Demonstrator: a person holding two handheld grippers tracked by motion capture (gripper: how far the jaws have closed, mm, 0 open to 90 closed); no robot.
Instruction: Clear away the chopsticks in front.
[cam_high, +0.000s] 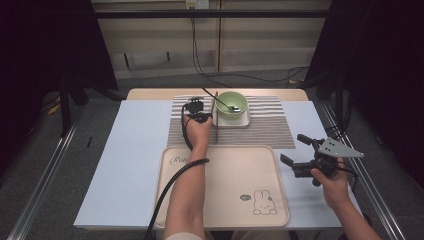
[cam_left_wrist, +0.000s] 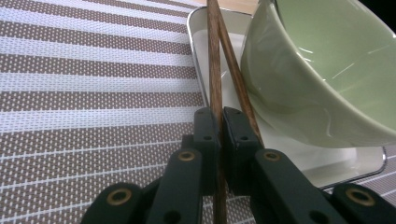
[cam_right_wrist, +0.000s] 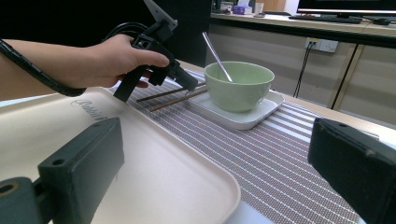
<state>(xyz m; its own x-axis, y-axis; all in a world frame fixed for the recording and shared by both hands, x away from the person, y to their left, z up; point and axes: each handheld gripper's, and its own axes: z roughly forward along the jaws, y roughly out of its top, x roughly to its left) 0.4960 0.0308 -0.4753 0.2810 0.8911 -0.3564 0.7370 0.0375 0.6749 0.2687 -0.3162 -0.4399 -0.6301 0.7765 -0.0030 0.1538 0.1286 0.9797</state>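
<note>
The tray (cam_high: 225, 200) carries cursive lettering at its far left corner, starting "Ru" and then hidden under the forearm. A small dark speech bubble sits beside the printed rabbit (cam_high: 263, 203) (too small to read).

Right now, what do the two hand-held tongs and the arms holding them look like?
Both tongs, left and right, are black with blocky jaws and brass-coloured pivot rivets. The right tongs carry a grey three-cornered plate on top. A thick black cable trails from the left tongs along the forearm. Both forearms are bare, with no sleeves showing.
</note>
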